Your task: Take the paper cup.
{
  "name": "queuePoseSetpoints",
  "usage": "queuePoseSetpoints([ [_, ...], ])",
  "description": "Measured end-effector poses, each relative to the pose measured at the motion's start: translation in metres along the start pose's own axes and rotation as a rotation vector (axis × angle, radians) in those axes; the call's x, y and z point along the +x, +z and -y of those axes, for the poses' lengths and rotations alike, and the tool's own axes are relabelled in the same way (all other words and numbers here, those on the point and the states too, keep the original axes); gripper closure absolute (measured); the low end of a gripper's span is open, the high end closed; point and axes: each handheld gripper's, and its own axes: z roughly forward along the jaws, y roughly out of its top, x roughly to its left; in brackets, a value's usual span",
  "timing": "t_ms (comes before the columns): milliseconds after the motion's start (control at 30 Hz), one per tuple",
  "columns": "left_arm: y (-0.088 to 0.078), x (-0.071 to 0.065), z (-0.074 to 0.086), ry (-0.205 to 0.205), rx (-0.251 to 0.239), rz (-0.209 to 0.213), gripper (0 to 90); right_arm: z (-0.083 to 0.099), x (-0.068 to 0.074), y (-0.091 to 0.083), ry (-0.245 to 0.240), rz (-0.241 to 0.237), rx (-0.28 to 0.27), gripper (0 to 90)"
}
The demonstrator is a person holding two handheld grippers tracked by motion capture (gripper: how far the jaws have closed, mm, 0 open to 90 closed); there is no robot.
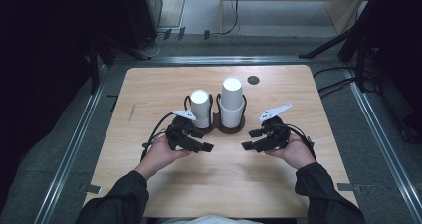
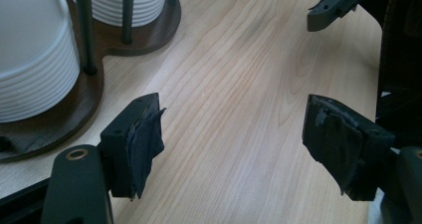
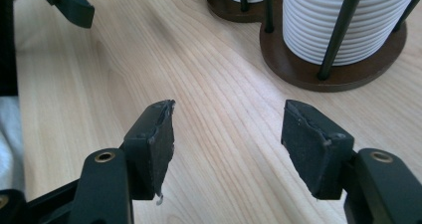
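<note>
From above our side we look forward and down on the whole table (image 1: 149,84). Each gripper view sits low and close over the wood, looking out between its own jaws toward the middle. All three share the cup holder (image 1: 219,127) (image 2: 59,119) (image 3: 298,69) and the bare wood before it.

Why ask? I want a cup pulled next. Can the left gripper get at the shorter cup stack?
Probably yes: the left gripper is open beside the shorter cup stack, bare table between; the holder's rods guard its sides.
</note>
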Motion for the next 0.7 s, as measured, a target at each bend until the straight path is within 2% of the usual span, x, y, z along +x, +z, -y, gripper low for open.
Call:
queuePoseSetpoints([
  [33, 0.0, 0.0, 0.0, -0.001, 0.001, 0.0, 23.6, -0.001, 0.0, -0.001, -0.01, 0.007, 0.0, 37.9],
  [233, 0.0, -0.002, -0.002, 0.005, -0.009, -0.008, 24.9, -0.002, -0.004, -0.004, -0.001, 0.016, -0.009, 36.6],
  [267, 0.001, -0.002, -0.003, 0.002, -0.011, -0.003, 31.3, -0.003, -0.006, -0.005, 0.0, 0.023, -0.007, 36.2],
  [400, 0.005, -0.003, -0.006, 0.007, -0.022, -0.008, 32.2, -0.005, -0.008, -0.007, -0.005, 0.036, -0.002, 35.7],
  [500, 0.007, -0.006, -0.009, 0.025, -0.019, -0.015, 33.3, -0.006, -0.01, -0.009, 0.005, 0.046, -0.008, 35.2],
  [633, 0.012, -0.009, -0.012, 0.026, -0.006, -0.01, 34.9, -0.007, -0.012, -0.012, 0.03, 0.039, -0.02, 35.1],
  [700, 0.013, -0.01, -0.013, 0.025, -0.008, -0.004, 35.0, -0.008, -0.013, -0.014, 0.025, 0.051, -0.014, 35.2],
])
